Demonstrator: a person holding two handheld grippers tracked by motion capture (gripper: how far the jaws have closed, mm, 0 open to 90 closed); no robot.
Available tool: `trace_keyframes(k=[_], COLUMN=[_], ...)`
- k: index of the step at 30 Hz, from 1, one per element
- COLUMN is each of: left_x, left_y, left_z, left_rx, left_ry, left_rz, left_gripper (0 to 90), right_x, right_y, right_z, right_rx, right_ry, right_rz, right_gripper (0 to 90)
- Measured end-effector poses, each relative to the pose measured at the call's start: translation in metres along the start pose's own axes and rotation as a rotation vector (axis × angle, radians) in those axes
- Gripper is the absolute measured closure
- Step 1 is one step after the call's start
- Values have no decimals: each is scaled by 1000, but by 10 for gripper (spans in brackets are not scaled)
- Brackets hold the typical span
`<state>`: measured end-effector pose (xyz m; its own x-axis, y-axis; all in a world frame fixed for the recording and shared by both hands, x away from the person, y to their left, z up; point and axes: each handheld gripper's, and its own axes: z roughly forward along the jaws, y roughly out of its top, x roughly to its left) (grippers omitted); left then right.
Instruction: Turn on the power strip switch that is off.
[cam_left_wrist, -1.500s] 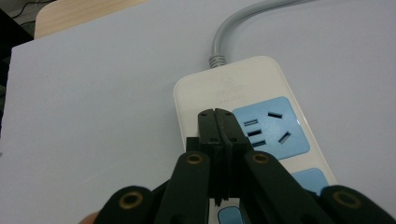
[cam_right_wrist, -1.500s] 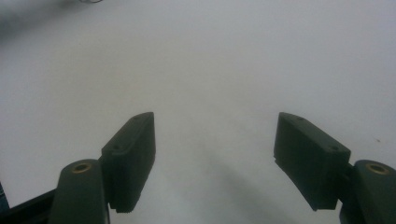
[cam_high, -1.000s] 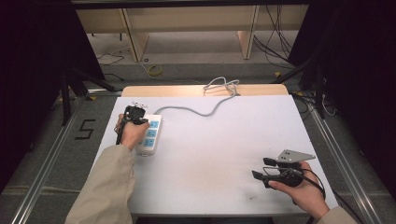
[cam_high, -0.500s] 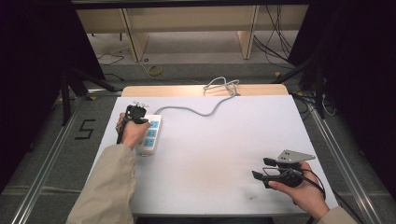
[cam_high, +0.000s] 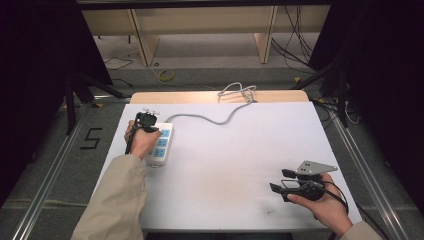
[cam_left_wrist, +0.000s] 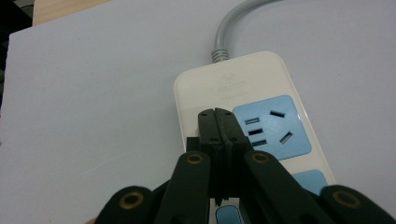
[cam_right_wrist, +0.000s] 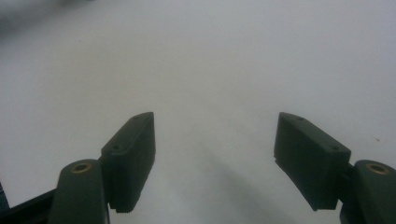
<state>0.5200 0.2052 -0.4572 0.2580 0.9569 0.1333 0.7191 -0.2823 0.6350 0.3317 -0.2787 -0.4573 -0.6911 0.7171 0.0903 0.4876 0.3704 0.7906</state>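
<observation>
1. The power strip (cam_high: 159, 144) lies flat near the left edge of the white counter (cam_high: 240, 160), its long side running toward the far edge. It is cream-white with blue socket faces.
2. In the left gripper view the power strip (cam_left_wrist: 243, 88) shows a full blue socket face beside the jaw tips, with parts of two more blue faces lower down, partly covered by the jaws.
3. A grey cable (cam_high: 210, 118) leaves the strip's far end, curves across the counter to the right and ends in a loose coil at the far edge, on the bare wooden strip (cam_high: 200, 96) there.
4. The left tool (cam_high: 143, 120) sits over the far end of the power strip, held by the person's left hand (cam_high: 141, 141), which rests along the strip's left side.
5. In the left gripper view the left tool (cam_left_wrist: 216, 115) has its jaws pressed fully together with nothing between them, their tips over the strip's cream top just left of the blue socket face. Whether the tips touch the casing I cannot tell.
6. The right tool (cam_high: 282, 181) lies well apart from the strip, near the counter's right front corner, in the right hand (cam_high: 322, 205). Its jaws point left.
7. In the right gripper view the right tool (cam_right_wrist: 214, 140) stands wide open, with bare white counter between the jaws.
</observation>
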Motion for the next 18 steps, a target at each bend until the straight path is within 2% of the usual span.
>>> trace_keyframes(k=[5, 18], left_x=[-1, -1], left_y=[0, 0], left_z=[0, 0], left_rx=[6, 19], left_ry=[10, 3], left_rz=[13, -6], left_gripper=[900, 900], right_x=[0, 0], right_y=[0, 0], right_z=[0, 0], right_rx=[0, 0], right_ry=[0, 0], right_rz=[-1, -2], right_gripper=[298, 298])
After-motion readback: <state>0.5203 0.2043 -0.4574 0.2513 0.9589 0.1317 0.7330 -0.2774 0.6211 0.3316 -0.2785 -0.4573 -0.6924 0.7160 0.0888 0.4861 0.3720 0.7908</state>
